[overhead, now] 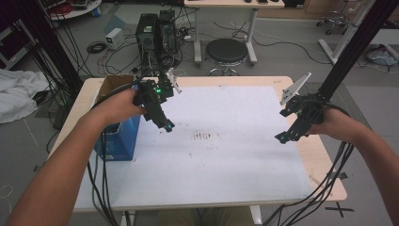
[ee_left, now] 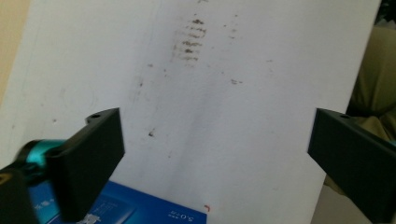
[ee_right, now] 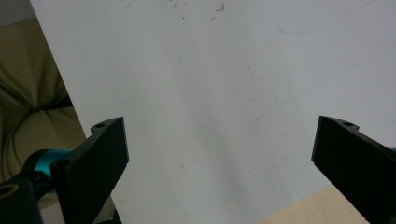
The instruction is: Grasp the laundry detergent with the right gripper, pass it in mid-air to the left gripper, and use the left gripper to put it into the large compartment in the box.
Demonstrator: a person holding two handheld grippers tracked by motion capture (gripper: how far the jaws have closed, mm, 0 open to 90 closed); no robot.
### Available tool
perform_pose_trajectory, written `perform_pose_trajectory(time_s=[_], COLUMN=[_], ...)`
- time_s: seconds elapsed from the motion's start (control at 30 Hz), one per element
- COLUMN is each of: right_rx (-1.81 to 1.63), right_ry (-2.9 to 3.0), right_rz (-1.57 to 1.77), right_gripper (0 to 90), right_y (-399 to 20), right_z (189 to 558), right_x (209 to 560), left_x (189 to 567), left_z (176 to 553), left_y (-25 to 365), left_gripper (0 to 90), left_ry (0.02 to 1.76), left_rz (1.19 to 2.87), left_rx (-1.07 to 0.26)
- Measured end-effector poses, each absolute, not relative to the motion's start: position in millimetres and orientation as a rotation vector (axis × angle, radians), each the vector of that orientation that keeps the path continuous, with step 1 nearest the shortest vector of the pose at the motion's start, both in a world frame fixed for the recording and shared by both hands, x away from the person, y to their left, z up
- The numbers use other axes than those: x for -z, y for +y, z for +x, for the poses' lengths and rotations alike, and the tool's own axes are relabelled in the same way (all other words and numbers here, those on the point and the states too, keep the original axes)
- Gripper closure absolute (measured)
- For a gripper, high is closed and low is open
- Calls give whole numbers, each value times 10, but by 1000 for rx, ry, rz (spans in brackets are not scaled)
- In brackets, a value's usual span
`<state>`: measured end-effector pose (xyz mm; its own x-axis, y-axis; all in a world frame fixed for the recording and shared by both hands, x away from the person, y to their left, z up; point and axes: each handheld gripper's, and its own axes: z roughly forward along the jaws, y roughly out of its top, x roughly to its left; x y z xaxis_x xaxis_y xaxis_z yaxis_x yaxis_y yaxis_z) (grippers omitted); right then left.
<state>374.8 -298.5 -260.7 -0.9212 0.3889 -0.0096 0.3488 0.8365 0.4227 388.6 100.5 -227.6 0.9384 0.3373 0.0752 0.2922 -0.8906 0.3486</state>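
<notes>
Currently, the left gripper (overhead: 168,126) is hovering wide open and empty just beside the blue box (overhead: 120,139) at the table's (overhead: 329,169) left edge; the right gripper (overhead: 281,137), likewise agape, is idling near the right edge. A careless sweep risks toppling the box.

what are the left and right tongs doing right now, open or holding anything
Left tongs: open, nothing between the jaws, above the white sheet by the blue box.
Right tongs: open, holding nothing, over the white sheet.

Box (overhead: 117,136) on table's (overhead: 324,155) left edge, beside sheet (overhead: 226,155).
</notes>
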Motion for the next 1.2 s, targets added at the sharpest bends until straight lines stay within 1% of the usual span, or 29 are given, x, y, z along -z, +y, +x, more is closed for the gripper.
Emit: perform_pose_trajectory(time_s=[0.13,0.23,0.33,0.47,0.93,1.2], right_rx=[-645,-648,-649,-651,-662,-664], right_ry=[2919,2918,2920,2919,2909,2910], right_rz=[582,581,588,589,586,584], right_gripper=[28,28,29,28,28,28], right_y=[-2974,-2966,-2957,-2945,-2915,-2891], right_z=[3749,3751,3746,3741,3718,3743], right_x=[2610,2610,2607,2600,2570,2561], left_x=[2303,2327,2346,2346,2314,2348], left_z=[3909,3908,3910,3910,3925,3962], left_y=[980,942,885,819,608,596], left_gripper=[33,33,34,33,34,33], left_ry=[467,432,440,401,342,340], left_rz=[2782,2796,2807,2807,2814,2830], left_rx=[-212,-176,-195,-172,-162,-173])
